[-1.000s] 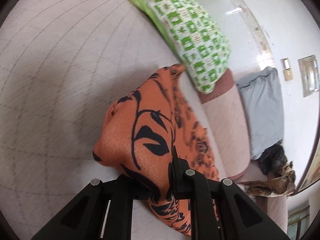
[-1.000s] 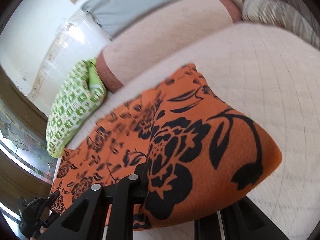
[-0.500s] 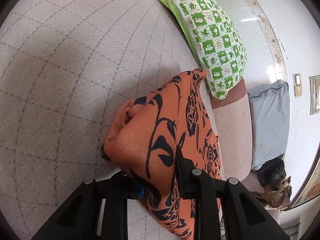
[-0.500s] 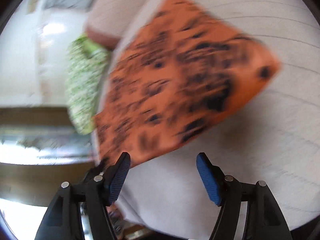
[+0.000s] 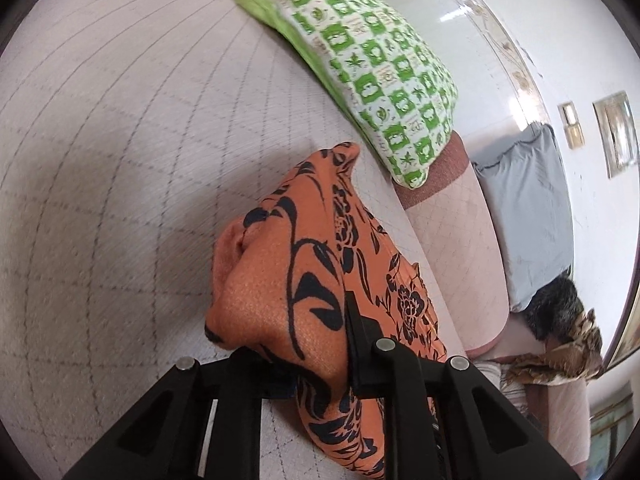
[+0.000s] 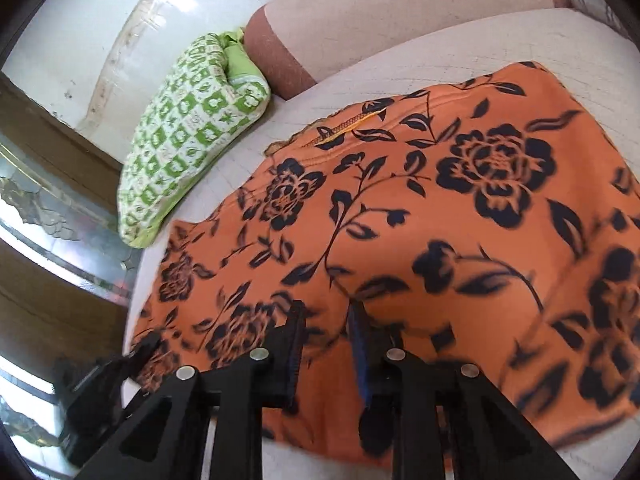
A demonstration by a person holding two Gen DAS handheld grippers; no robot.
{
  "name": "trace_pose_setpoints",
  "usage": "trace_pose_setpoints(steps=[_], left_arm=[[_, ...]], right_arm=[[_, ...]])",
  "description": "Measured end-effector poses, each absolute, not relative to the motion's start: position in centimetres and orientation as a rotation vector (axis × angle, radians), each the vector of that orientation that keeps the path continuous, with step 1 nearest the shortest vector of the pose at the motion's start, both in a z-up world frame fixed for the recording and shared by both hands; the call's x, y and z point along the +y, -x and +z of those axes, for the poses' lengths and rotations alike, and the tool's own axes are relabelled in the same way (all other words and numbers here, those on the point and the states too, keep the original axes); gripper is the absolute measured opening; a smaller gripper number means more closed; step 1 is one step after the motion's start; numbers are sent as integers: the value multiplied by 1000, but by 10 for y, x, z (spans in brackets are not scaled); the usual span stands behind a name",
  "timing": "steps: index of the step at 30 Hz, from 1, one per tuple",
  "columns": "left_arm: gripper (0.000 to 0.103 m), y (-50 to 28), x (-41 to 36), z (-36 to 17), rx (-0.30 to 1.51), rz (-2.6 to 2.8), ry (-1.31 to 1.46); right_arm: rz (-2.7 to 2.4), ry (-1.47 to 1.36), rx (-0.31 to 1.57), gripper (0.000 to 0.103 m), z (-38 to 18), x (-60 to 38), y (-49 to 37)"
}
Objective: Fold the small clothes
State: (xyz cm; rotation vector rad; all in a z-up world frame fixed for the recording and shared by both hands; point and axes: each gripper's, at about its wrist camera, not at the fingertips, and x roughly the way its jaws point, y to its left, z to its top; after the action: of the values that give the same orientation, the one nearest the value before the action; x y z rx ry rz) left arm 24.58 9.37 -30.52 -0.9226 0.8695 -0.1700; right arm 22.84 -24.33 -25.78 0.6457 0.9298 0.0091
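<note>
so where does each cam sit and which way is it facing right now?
Left wrist: on the left claw, angled down over the sofa seat toward the green pillow and wall; its black fingers pinch a bunched fold of the orange cloth.
Right wrist: on the right claw, angled down over the spread orange cloth; its jaws have just been closing and now grip a fold. The left claw shows at lower left.
Shared: orange cloth, green pillow, sofa armrest.
</note>
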Motion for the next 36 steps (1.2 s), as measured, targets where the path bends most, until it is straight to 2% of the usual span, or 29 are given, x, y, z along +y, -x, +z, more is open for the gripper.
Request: trace_pose_setpoints(steps=[2,6,11,15,22,23,24,26,30,36], left_arm=[[18,-247,94,-305,872,-177,913],[17,-248,90,-297,850,-191,887],[17,-238,56,-256,719,-233,659],[17,-225,13,-228,621,-307,500],[17,-209,-68,-219,596,-422,364],[17,-207,-79,-220,600,-434,349],[17,-204,-91,-223,607,-448,331],[17,-198,-113,-229,626,-473,289],[17,-183,-155,-246,672,-544,181],[16,-166,-195,-271,728,-636,10]], right_arm=[[19,-639,1000,23,-278,-240,-242],[48,-718,1012,22,-276,-250,-241],[87,-805,994,22,-275,-265,-230],[68,-817,926,24,-262,-293,-211],[148,-1026,802,27,-256,-356,-183],[183,-1078,794,32,-258,-364,-183],[207,-1118,790,57,-259,-369,-184],[245,-1224,752,87,-262,-381,-184],[351,-1284,720,87,-256,-390,-200],[294,-1282,916,88,-286,-391,-240]])
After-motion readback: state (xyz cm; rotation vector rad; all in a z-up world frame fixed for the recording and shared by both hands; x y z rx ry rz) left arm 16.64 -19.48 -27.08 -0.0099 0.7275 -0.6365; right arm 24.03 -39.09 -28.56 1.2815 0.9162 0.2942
